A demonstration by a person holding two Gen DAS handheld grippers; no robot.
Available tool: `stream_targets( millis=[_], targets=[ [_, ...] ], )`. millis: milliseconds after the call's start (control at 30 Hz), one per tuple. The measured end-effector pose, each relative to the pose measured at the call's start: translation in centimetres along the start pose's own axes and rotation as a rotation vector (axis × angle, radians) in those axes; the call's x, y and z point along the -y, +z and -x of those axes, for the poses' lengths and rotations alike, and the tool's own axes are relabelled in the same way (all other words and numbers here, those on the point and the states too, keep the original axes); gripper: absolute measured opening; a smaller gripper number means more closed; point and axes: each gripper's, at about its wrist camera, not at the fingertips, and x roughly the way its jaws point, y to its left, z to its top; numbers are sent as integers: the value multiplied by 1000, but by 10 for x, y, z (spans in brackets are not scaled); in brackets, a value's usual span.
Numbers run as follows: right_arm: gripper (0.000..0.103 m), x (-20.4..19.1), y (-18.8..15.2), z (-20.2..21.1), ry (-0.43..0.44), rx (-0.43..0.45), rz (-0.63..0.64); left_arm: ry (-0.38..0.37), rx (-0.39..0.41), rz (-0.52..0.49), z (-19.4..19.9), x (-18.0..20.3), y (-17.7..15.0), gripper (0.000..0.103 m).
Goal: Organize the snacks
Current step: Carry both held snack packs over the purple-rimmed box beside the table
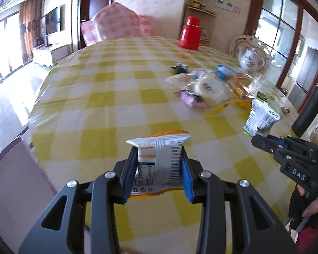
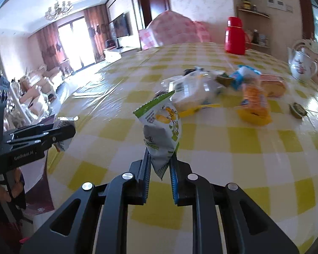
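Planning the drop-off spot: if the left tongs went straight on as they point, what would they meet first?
Probably nothing soon: past the orange-and-white packet in the left tongs lies bare checked tablecloth. The snack pile sits off to the right, though depth is unclear.

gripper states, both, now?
Left gripper: shut on orange-and-silver snack packet.
Right gripper: shut on green-and-white snack packet.

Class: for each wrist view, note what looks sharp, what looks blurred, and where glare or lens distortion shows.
Left wrist view: the held orange packet is sharp, the snack pile is smeared, the window at left is blown out, and the table edge bows. Right wrist view: the held green packet is fairly crisp, the pile is blurred, and glare streaks the tablecloth near the window.
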Motion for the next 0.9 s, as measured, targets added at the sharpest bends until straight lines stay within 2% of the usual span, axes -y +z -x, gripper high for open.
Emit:
stream_targets(
  millis=[300,600,767,900],
  targets=[
    [17,-64,0,-11,63,-27,122,78,2,28,25,-40,-16,38],
    [17,-147,-6,-20,144,-44,291,185,3,98,43,-99,-23,38],
    [17,-190,-8,-20,194,-48,371,288,-4,110,55,-130,-24,38],
    [17,-227,-15,-22,294,-79,445,390,-43,109,58,-157,-28,38]
  ],
)
